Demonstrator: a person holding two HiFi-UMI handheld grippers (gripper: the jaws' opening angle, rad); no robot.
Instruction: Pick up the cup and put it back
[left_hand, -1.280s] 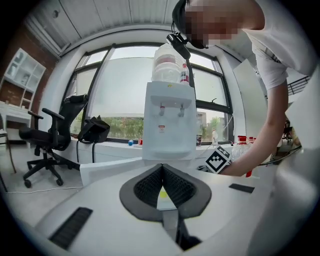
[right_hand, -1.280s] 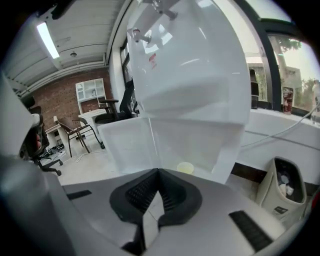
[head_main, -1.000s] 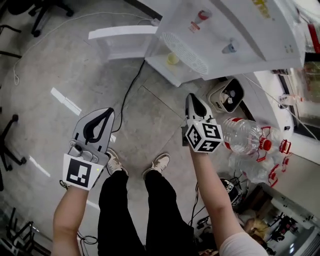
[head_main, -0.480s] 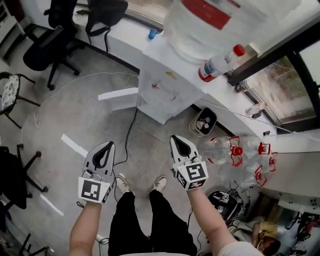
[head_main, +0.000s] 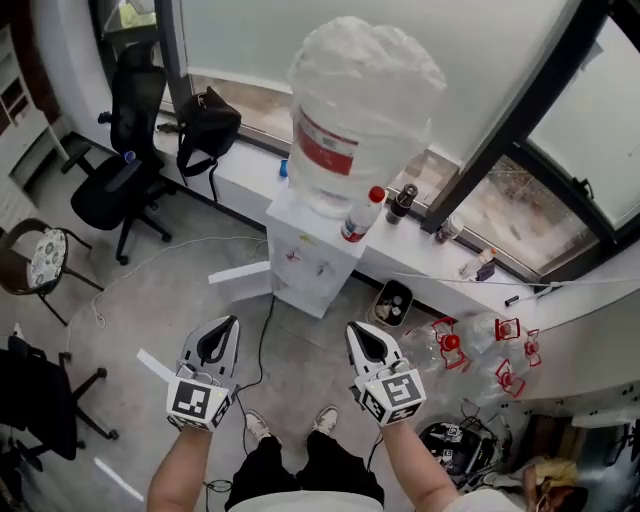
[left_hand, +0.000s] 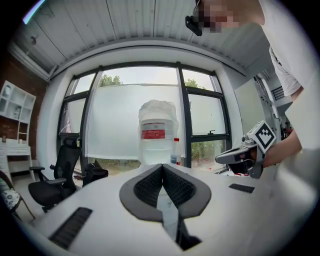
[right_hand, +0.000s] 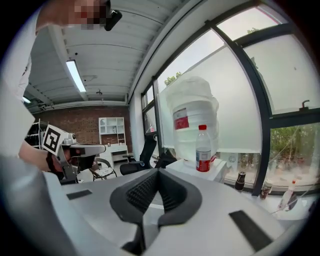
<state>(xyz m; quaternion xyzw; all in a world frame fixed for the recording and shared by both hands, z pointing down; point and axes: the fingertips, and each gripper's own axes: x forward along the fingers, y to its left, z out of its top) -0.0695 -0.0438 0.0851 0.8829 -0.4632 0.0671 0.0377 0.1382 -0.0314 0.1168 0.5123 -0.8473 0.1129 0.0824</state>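
No cup shows in any current view. A white water dispenser (head_main: 305, 262) stands by the window with a big clear jug (head_main: 360, 110) on top and a small red-capped bottle (head_main: 358, 215) beside the jug. My left gripper (head_main: 222, 326) and right gripper (head_main: 357, 328) hover over the floor in front of the dispenser, side by side. Both are shut and hold nothing. The left gripper view looks past the left gripper's closed tips (left_hand: 162, 166) at the jug (left_hand: 157, 131). The right gripper view looks past the right gripper's closed tips (right_hand: 157, 171) at the jug (right_hand: 192, 122) and the bottle (right_hand: 203, 149).
Black office chairs (head_main: 125, 170) and a stool (head_main: 42, 262) stand at the left. A black bag (head_main: 208, 125) lies on the window sill (head_main: 250, 180). A waste bin (head_main: 392, 303) and several empty jugs with red handles (head_main: 478, 345) sit right of the dispenser. A cable (head_main: 262, 335) runs across the floor.
The head view has tilted up from the floor and the dispenser's tray to the window and jug. Both grippers now sit lower and smaller in view, still shut.
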